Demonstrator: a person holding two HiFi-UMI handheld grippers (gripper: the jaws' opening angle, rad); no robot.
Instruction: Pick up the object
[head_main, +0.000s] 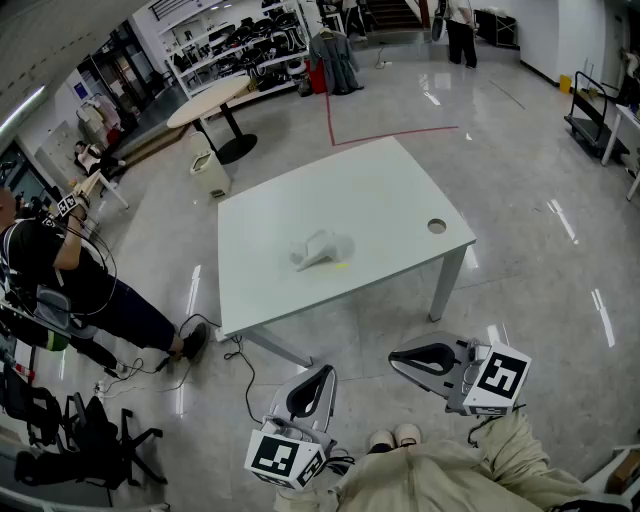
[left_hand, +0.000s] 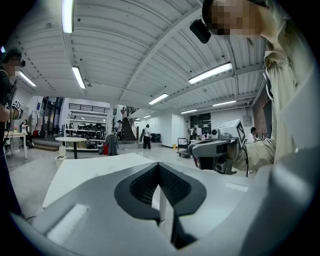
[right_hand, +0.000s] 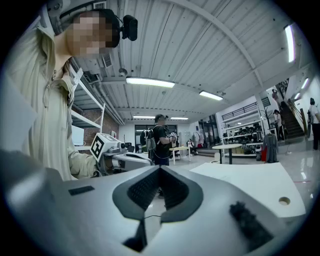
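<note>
Well short of the white table, both grippers are held low by the person's legs, touching nothing. The left gripper has its jaws pressed together with nothing between them, and the right gripper is likewise closed and empty. A crumpled white object with a trace of yellow at its lower edge lies near the middle of the tabletop, well left of a round cable hole by the table's right edge
</note>
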